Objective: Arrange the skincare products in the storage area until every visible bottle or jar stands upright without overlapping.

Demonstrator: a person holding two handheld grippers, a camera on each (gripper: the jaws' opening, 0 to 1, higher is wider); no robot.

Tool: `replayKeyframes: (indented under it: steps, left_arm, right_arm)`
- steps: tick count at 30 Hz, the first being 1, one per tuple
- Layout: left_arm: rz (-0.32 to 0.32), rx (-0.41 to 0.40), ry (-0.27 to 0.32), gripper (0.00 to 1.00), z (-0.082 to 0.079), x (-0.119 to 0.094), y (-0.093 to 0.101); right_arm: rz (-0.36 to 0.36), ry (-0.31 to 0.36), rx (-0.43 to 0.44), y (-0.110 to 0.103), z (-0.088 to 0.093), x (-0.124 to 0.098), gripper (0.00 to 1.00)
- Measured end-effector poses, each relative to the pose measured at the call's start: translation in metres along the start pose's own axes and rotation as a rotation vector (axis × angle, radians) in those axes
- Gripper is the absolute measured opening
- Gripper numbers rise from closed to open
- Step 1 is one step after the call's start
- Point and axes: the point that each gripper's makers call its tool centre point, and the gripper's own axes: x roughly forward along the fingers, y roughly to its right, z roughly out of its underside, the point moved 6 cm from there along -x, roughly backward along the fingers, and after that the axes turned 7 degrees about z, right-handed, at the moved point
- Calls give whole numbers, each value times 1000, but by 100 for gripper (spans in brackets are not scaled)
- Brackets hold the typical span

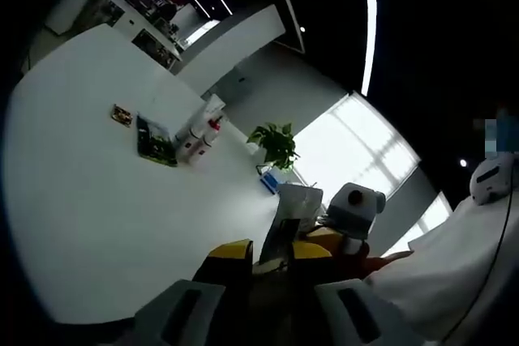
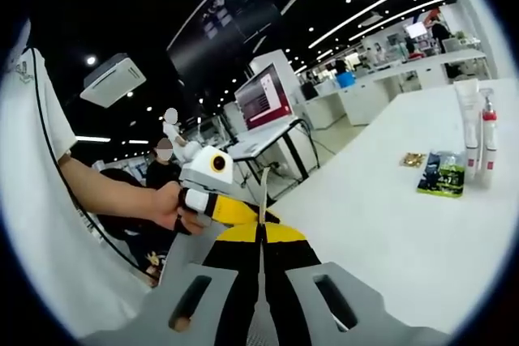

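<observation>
Two slim white tubes point(image 2: 477, 123) are standing upright far across the smooth white counter point(image 2: 389, 216), beside one flat green packet point(image 2: 443, 174). Both claws, left point(image 1: 261, 258) and right point(image 2: 261, 242), are sitting pinched closed, holding nothing.

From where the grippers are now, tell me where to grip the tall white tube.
Take the white tube around its mid-body, coming in level from its open side, away from the red-capped bottle standing close beside it. It stands upright on the white table and is slim, so the jaws can span it; whether the two touch is unclear.
</observation>
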Motion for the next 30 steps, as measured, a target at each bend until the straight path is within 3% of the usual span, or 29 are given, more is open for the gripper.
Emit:
replayKeyframes:
  steps: [3, 6, 23, 30]
  left_arm:
    - [0, -6, -5, 13, 0, -1, -1]
    - [-3, 8, -19, 3, 1, -3, -3]
    - [-31, 13, -17, 1, -3, -3, 1]
    - [-90, -9, -46, 1, -2, -6, 11]
  right_arm:
    - [7, 1, 9, 2, 0, -1, 0]
    - [17, 1, 32, 6, 0, -1, 0]
    - [83, -13, -58, 11, 3, 4, 9]
    - [76, -20, -69, 8, 4, 6, 11]
